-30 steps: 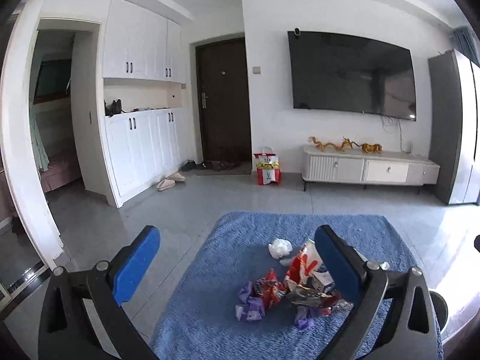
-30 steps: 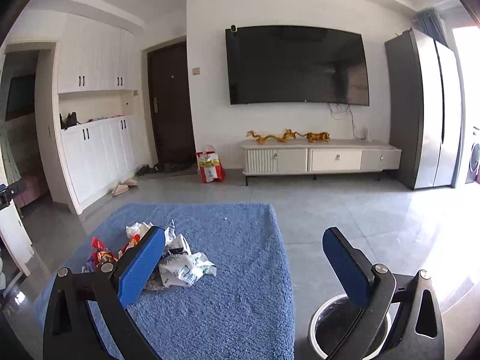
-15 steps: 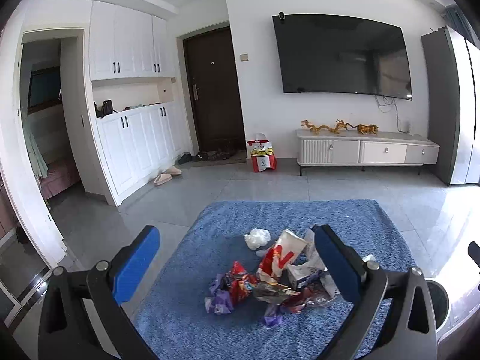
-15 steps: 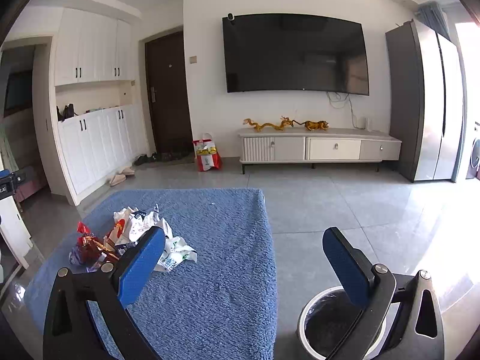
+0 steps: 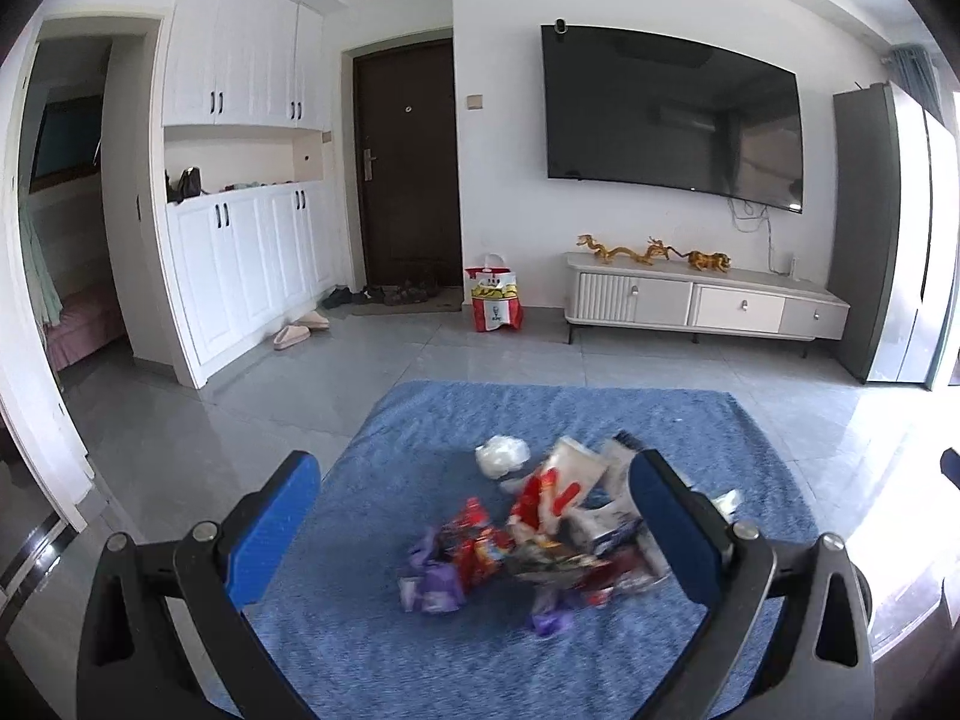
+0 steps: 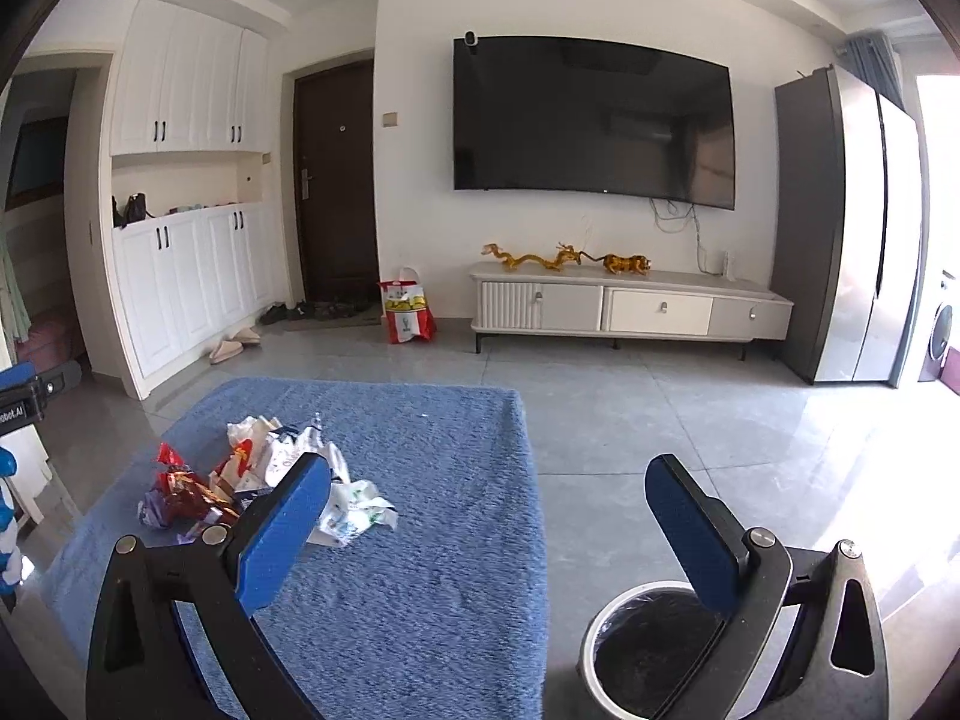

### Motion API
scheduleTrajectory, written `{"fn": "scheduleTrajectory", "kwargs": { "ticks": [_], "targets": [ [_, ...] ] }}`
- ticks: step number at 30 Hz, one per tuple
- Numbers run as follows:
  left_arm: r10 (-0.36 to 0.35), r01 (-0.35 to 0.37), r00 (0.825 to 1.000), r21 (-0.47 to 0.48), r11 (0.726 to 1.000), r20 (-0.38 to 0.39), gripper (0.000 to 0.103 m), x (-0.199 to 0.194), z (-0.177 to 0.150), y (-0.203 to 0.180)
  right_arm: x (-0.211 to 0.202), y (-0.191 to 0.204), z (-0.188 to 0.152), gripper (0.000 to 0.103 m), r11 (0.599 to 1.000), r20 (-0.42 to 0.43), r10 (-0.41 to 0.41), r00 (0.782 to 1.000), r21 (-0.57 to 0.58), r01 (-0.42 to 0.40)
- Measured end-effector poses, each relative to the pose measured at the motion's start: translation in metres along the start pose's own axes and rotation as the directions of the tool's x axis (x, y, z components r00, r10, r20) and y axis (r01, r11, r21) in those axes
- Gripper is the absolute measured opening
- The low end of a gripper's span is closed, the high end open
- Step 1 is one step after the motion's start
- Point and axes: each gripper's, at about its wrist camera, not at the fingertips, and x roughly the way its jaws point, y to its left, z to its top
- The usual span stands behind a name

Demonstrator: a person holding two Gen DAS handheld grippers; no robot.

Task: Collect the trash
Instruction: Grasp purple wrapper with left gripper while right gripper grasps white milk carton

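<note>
Left tool: hanging above the blue tabletop, its blue pads spread wide apart and gripping nothing.
Right tool: also standing wide open and empty, hovering over the tabletop's right edge.
Trash pile: lying on the tabletop, crumpled red, purple and white wrappers heaped together; in the left view it is sitting between the two pads, slightly blurred.
White wad: resting just behind the pile.
Bin: standing on the grey floor just beside the tabletop, white-rimmed with a dark liner, partly hidden behind the right tool's right finger.
</note>
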Motion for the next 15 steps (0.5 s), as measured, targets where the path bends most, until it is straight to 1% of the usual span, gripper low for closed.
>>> {"fn": "scheduleTrajectory", "kwargs": {
  "ticks": [3,5,7,10,12,13,14,15],
  "targets": [
    [0.01,-0.011,1.0,-0.022,1.0,-0.016,0.103,0.004,-0.01,0.03,0.005,0.018,0.004,0.102,0.999,-0.025,0.034,0.999,-0.026,-0.034],
    [0.027,-0.029,0.999,-0.037,0.999,-0.035,0.103,0.01,-0.019,0.052,0.012,0.03,0.006,0.1,0.997,-0.048,0.055,0.997,-0.042,-0.057],
    [0.043,-0.046,0.997,-0.047,0.998,-0.062,0.103,0.017,-0.028,0.069,0.019,0.042,0.008,0.098,0.995,-0.067,0.084,0.994,-0.054,-0.087],
    [0.044,-0.051,0.992,-0.06,0.997,-0.12,0.103,0.033,-0.046,0.094,0.033,0.06,0.008,0.094,0.989,-0.099,0.118,0.988,-0.076,-0.126],
    [0.028,-0.037,0.988,-0.055,0.998,-0.149,0.103,0.043,-0.054,0.102,0.044,0.071,0.006,0.09,0.985,-0.126,0.142,0.982,-0.082,-0.153],
    [0.009,-0.018,0.986,-0.049,0.999,-0.167,0.103,0.049,-0.058,0.103,0.052,0.076,0.005,0.087,0.982,-0.143,0.157,0.977,-0.08,-0.169],
    [-0.024,0.016,0.982,-0.042,0.999,-0.188,0.103,0.057,-0.064,0.102,0.058,0.08,0.003,0.083,0.98,-0.157,0.167,0.973,-0.077,-0.181],
    [-0.057,0.051,0.977,-0.034,0.998,-0.207,0.103,0.064,-0.068,0.099,0.067,0.085,0.002,0.082,0.978,-0.176,0.179,0.968,-0.075,-0.194]
  ]
}}
